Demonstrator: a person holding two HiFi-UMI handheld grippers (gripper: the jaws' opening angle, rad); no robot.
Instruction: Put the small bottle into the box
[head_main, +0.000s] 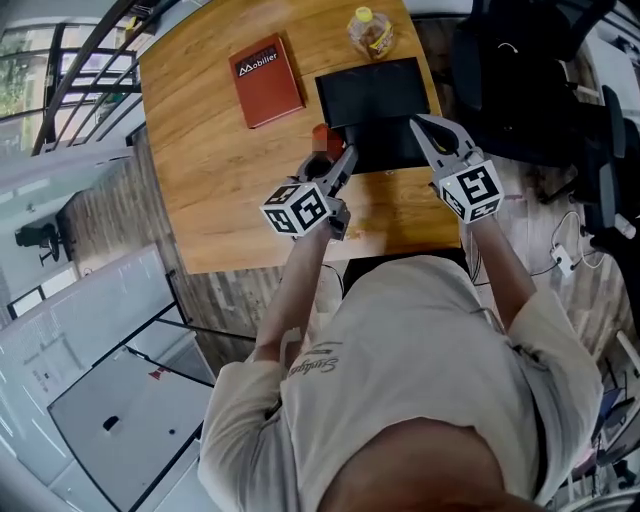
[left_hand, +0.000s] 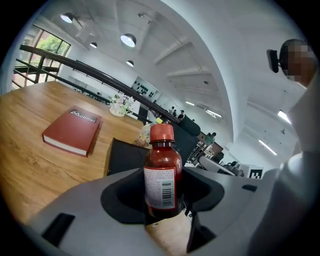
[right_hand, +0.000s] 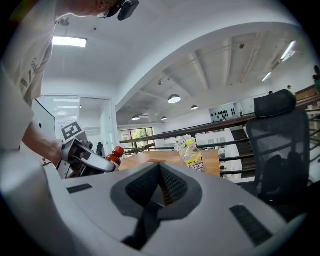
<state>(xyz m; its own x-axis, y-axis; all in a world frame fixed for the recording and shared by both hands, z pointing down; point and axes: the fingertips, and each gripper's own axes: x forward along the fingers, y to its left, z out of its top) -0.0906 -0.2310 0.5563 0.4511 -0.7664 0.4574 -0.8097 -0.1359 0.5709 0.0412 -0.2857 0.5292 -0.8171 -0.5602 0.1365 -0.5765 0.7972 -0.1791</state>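
Left gripper view — left claw (left_hand: 165, 214) gripping small bottle (left_hand: 162, 172), right claw (right_hand: 159, 175) closed

The right tool (right_hand: 159, 169) is seen closed, empty; left of the yellow-capped bottle (right_hand: 192, 154), the small bottle (right_hand: 116, 155) is held by the left tool (right_hand: 106, 165).

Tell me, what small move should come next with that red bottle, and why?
Probably shift the left gripper a little rightward over the black box: its jaws clamp the small bottle upright, and the box lies open right beside it.
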